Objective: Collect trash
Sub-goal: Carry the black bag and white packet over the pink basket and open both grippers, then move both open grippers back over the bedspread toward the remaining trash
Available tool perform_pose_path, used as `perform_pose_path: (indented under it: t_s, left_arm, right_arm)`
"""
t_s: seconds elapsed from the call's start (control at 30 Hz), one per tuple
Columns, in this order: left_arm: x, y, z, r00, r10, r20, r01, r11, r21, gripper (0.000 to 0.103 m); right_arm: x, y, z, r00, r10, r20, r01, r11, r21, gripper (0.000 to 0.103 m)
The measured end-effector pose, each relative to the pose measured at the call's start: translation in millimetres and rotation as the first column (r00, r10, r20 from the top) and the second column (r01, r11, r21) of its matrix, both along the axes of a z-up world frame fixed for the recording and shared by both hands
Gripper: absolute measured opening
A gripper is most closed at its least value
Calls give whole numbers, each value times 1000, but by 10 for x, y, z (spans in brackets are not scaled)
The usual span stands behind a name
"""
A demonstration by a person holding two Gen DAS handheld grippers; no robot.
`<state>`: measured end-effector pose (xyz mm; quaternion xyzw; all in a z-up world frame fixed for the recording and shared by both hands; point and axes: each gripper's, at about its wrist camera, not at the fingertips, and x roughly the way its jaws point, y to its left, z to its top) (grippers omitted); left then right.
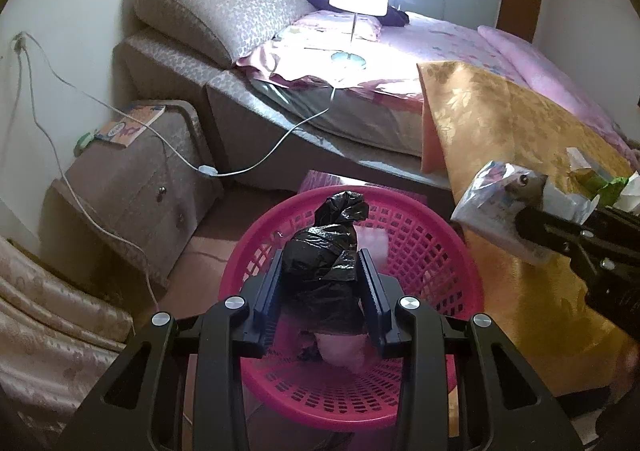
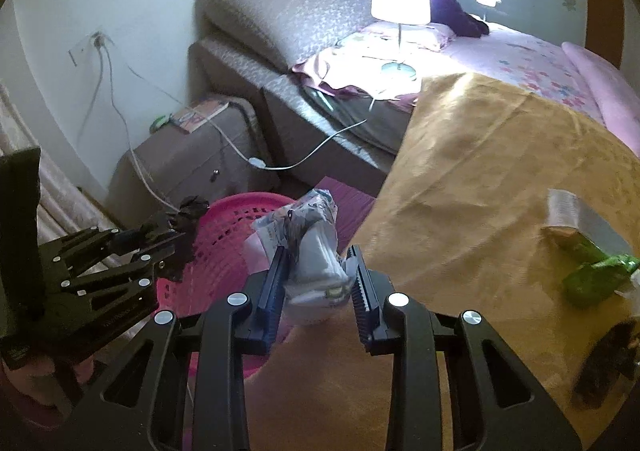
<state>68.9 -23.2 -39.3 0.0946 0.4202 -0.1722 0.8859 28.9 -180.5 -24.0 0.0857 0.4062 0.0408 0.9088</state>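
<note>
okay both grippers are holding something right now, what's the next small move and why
Probably open the left gripper: its black plastic bag already hangs over the pink basket, so it should drop inside. The right gripper holds its white packet beside the basket's rim, not yet over it.

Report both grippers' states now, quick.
Left gripper: shut on the crumpled black plastic bag, over the pink plastic basket.
Right gripper: shut on the white printed tissue packet.
</note>
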Motion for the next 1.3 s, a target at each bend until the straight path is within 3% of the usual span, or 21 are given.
perform_pose_path:
  t_s: [0.3, 0.4, 0.53, 1.3]
  left_arm:
    - [20, 50, -26, 1000, 15, -8, -15, 1000, -4, 36]
    - [35, 69, -29, 1000, 24, -11, -24, 1000, -7, 39]
    - [34, 79, -27, 999, 40, 1, -40, 999, -4, 60]
    - [-17, 46, 15, 999, 28, 16, -28, 1000, -10, 64]
  right_arm:
    - [120, 105, -73, 999, 33, -21, -33, 999, 6, 31]
    - [119, 92, -84, 999, 37, -25, -37, 999, 16, 39]
    - [106, 83, -78, 999, 28, -17, -27, 999, 35, 53]
    - [-214, -151, -8, 997, -78, 26, 78, 997, 19, 56]
